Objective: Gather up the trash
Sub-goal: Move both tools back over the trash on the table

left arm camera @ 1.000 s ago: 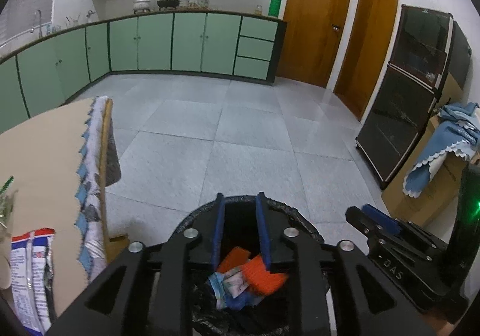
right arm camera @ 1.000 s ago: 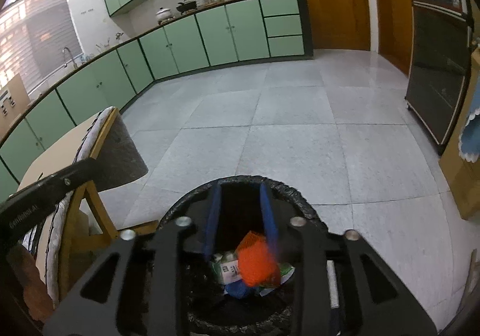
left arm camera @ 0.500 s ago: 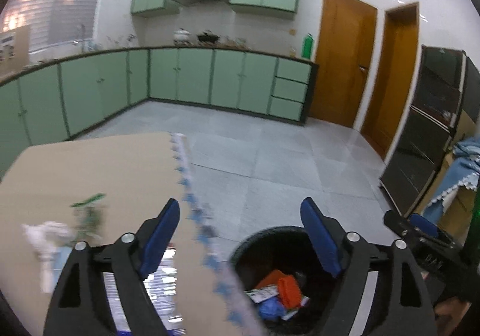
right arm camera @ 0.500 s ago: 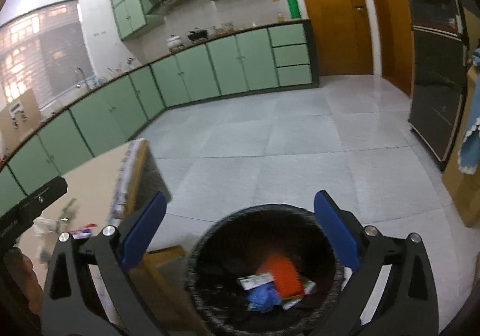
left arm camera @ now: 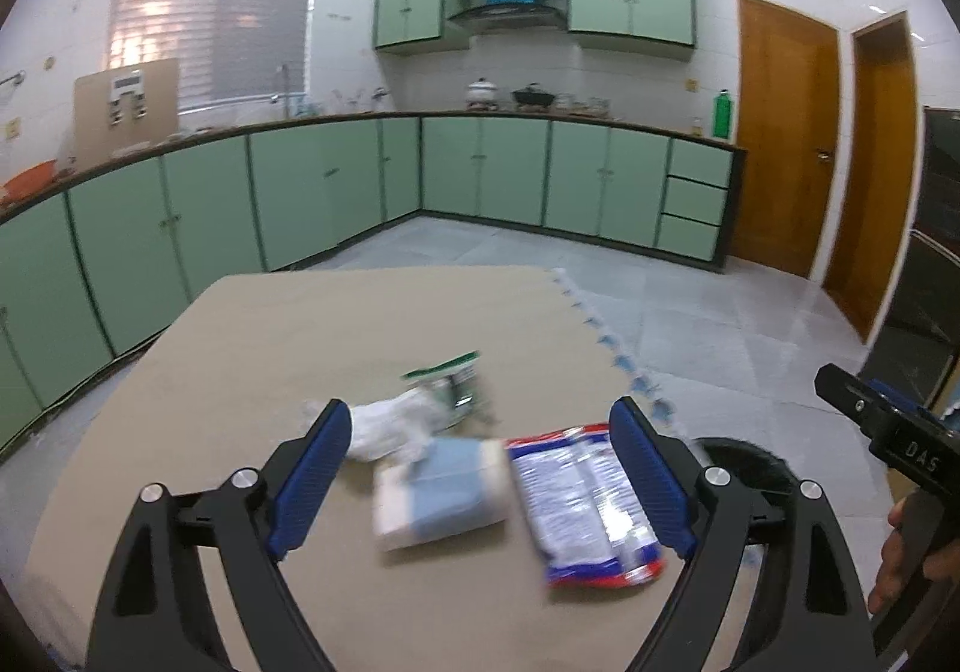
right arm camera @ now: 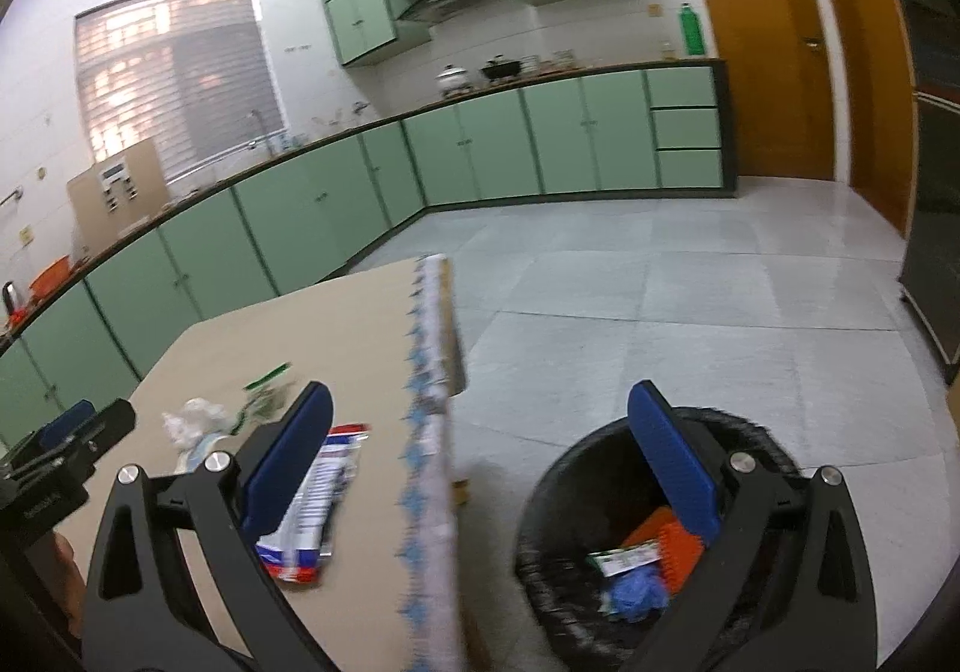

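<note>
On the table (left arm camera: 252,348), left to right, lie a white wad (left arm camera: 393,426), a green wrapper (left arm camera: 453,387), a blue-and-white pack (left arm camera: 441,492) and a red-edged packet (left arm camera: 585,498). The left gripper (left arm camera: 480,477), its jaws just opened further, hangs released over them. The right gripper (right arm camera: 480,468) gapes empty between table edge and bin (right arm camera: 546,498), where orange and blue scraps (right arm camera: 657,561) lie.
</note>
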A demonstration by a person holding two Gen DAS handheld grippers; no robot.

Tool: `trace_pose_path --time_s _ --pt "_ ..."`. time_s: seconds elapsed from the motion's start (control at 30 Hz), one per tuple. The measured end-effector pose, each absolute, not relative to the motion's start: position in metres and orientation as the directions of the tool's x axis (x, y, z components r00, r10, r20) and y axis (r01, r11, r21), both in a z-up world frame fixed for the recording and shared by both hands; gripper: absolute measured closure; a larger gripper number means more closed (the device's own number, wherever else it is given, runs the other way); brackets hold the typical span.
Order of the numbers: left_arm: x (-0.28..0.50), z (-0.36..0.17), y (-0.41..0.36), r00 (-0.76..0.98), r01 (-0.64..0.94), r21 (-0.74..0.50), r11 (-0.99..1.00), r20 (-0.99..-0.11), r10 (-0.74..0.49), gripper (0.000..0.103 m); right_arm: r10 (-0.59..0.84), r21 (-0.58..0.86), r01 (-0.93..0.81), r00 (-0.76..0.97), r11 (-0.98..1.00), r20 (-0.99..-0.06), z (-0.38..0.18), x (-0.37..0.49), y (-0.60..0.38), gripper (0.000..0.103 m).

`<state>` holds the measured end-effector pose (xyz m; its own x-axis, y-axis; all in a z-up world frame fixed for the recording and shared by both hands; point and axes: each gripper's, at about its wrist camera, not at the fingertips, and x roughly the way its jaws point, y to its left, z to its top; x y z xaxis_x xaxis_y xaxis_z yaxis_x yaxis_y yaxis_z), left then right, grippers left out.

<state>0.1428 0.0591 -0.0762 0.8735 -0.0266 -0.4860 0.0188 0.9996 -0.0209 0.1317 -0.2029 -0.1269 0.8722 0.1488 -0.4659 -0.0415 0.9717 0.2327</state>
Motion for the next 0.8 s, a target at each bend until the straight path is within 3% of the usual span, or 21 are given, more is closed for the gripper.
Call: trace_pose_path --time_s 0.4,0.63,0.8 --pt "0.144 -0.099 0.107 0.845 -0.076 -0.025 0.997 -0.532 0.051 0.017 0.244 0.165 -0.186 0.835 0.969 -0.493 -0.135 0.145 -0.118 0.008" --pt "0.158 -0.102 0.117 0.839 -0.101 -0.045 0.994 -0.540 0.061 0.018 0.280 0.157 -0.232 0.814 0.960 -0.508 -0.136 0.161 -0.098 0.027" --pt "0.173 -0.106 0.119 0.833 -0.107 -0.047 0.993 -0.549 0.064 0.023 0.294 0.150 -0.253 0.808 0.956 -0.511 -0.135 0.178 -0.084 0.030"
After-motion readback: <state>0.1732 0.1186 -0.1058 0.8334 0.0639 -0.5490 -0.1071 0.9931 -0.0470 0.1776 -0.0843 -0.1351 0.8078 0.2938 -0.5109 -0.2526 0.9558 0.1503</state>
